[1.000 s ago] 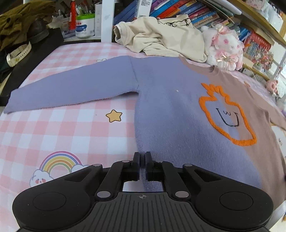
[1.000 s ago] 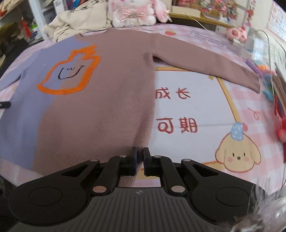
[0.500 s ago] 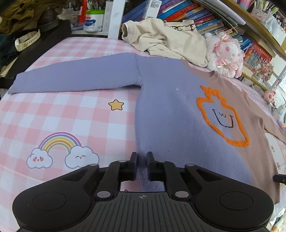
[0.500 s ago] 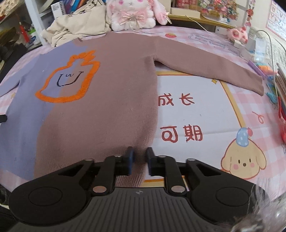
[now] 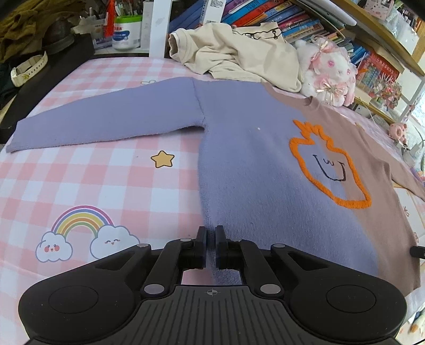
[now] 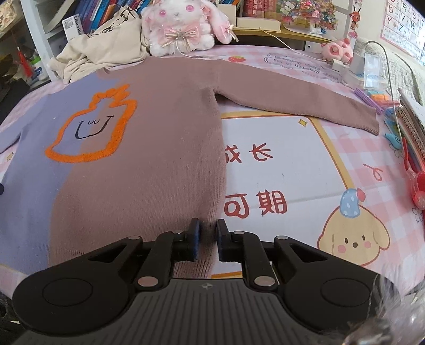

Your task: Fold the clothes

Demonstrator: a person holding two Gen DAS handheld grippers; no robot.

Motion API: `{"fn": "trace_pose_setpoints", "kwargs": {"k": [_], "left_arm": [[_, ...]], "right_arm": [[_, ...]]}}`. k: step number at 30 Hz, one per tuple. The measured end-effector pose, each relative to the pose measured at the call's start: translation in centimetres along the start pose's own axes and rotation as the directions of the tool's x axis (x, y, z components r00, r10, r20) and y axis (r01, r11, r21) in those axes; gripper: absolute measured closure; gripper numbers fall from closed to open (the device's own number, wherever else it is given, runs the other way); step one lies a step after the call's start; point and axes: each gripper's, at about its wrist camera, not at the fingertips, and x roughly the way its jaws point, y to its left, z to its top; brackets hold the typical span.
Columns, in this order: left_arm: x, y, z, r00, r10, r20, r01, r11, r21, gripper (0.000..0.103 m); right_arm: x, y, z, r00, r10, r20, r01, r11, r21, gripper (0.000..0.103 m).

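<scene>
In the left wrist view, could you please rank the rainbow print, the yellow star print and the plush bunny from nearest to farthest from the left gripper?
From the left gripper:
1. Rainbow print, near left, on the cloth.
2. Yellow star print, farther ahead, beside the sweater.
3. Plush bunny, far right, beyond the sweater's collar.

At your twelve o'clock sits a plush rabbit (image 6: 183,25) (pink bows), books (image 5: 268,13) shelved behind; pink checked cloth (image 5: 87,180) underneath.
</scene>
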Motion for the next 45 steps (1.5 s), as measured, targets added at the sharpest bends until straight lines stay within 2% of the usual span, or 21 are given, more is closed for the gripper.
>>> {"fn": "trace_pose_setpoints", "kwargs": {"k": [4, 6, 9, 10, 11, 12, 14, 18, 25, 27, 29, 31, 32, 33, 35, 36, 38, 41, 45], "left_arm": [[-0.8, 0.2, -0.4, 1.0, -0.006, 0.0, 0.006, 1.0, -0.01, 0.092], [-0.9, 0.4, -0.8, 1.0, -0.015, -0.008, 0.015, 0.999, -0.032, 0.084], [-0.9, 0.4, -1.3, 1.0, -0.026, -0.007, 0.026, 0.998, -0.054, 0.082], [-0.9, 0.4, -1.5, 1.0, -0.028, -0.003, 0.028, 0.998, -0.057, 0.082], [-0.9, 0.3, -1.6, 1.0, -0.028, -0.002, 0.028, 0.998, -0.053, 0.086], [-0.8, 0.2, -1.6, 1.0, -0.027, -0.003, 0.027, 0.999, -0.046, 0.094], [-0.7, 0.1, -1.6, 1.0, -0.025, -0.004, 0.025, 0.999, -0.039, 0.098], [-0.8, 0.6, -1.3, 1.0, -0.016, -0.007, 0.016, 0.999, -0.044, 0.098], [-1.1, 0.1, -1.6, 1.0, -0.012, -0.017, 0.012, 1.0, -0.009, 0.098], [-1.2, -0.1, -1.6, 1.0, 0.001, -0.01, -0.001, 1.0, 0.019, 0.092], [-1.5, -0.4, -1.6, 1.0, 0.013, 0.008, -0.014, 0.999, 0.045, 0.092], [-2.4, -0.7, -1.4, 0.998, 0.023, 0.057, -0.026, 0.998, 0.065, 0.085], [-3.0, -0.9, -1.2, 0.996, 0.027, 0.089, -0.033, 0.997, 0.071, 0.073], [-3.6, -1.1, -0.9, 0.992, 0.026, 0.121, -0.036, 0.996, 0.076, 0.056], [-4.6, -1.7, -0.3, 0.983, 0.024, 0.182, -0.039, 0.996, 0.084, 0.037], [-4.9, -2.0, 0.0, 0.979, 0.025, 0.2, -0.043, 0.995, 0.086, 0.032], [-5.3, -2.8, 0.5, 0.974, 0.027, 0.225, -0.049, 0.995, 0.092, 0.027], [-5.4, -3.7, 0.6, 0.971, 0.043, 0.234, -0.064, 0.995, 0.083, 0.025], [-5.0, -4.2, 0.0, 0.978, 0.018, 0.209, -0.031, 0.998, 0.059, 0.018]], "right_arm": [[-0.5, -0.1, 0.0, 1.0, -0.004, 0.004, 0.004, 1.0, -0.013, 0.081], [-0.6, -0.2, -0.1, 1.0, -0.006, -0.002, 0.006, 1.0, -0.009, 0.081], [-0.5, -0.4, -0.5, 1.0, -0.007, -0.023, 0.007, 1.0, 0.004, 0.081], [-0.4, -0.4, -0.7, 1.0, -0.005, -0.029, 0.005, 1.0, 0.005, 0.081], [-0.5, -0.4, -0.9, 1.0, -0.002, -0.024, 0.002, 1.0, 0.007, 0.084], [-0.5, -0.4, -0.9, 1.0, 0.009, -0.027, -0.009, 1.0, 0.012, 0.088], [-0.5, -0.3, -0.9, 0.999, 0.012, -0.033, -0.012, 1.0, 0.016, 0.093], [-0.5, 0.9, -1.0, 0.999, 0.008, -0.039, -0.009, 1.0, -0.027, 0.094], [-0.6, 0.3, -1.0, 0.999, 0.0, -0.037, 0.0, 1.0, -0.009, 0.094], [-0.6, 0.2, -0.9, 0.999, -0.001, -0.035, 0.001, 1.0, -0.002, 0.094], [-0.6, 0.2, -0.8, 0.999, -0.013, -0.035, 0.013, 1.0, 0.009, 0.089], [-1.2, 0.3, -0.6, 1.0, -0.02, -0.011, 0.02, 0.999, 0.025, 0.081], [-1.8, 0.3, -0.4, 1.0, -0.024, 0.013, 0.024, 0.999, 0.039, 0.07], [-2.3, 0.2, -0.3, 0.999, -0.029, 0.038, 0.027, 0.998, 0.052, 0.064], [-3.3, 0.3, 0.2, 0.994, -0.066, 0.083, 0.059, 0.994, 0.092, 0.049], [-3.8, 0.3, 0.4, 0.991, -0.086, 0.104, 0.074, 0.991, 0.113, 0.045], [-4.5, 0.4, 0.6, 0.983, -0.135, 0.126, 0.112, 0.978, 0.176, 0.03], [-5.3, 0.8, 0.1, 0.975, -0.164, 0.151, 0.121, 0.958, 0.259, 0.028], [-5.6, 1.5, -0.6, 0.966, -0.2, 0.166, 0.152, 0.953, 0.264, 0.028]]}}
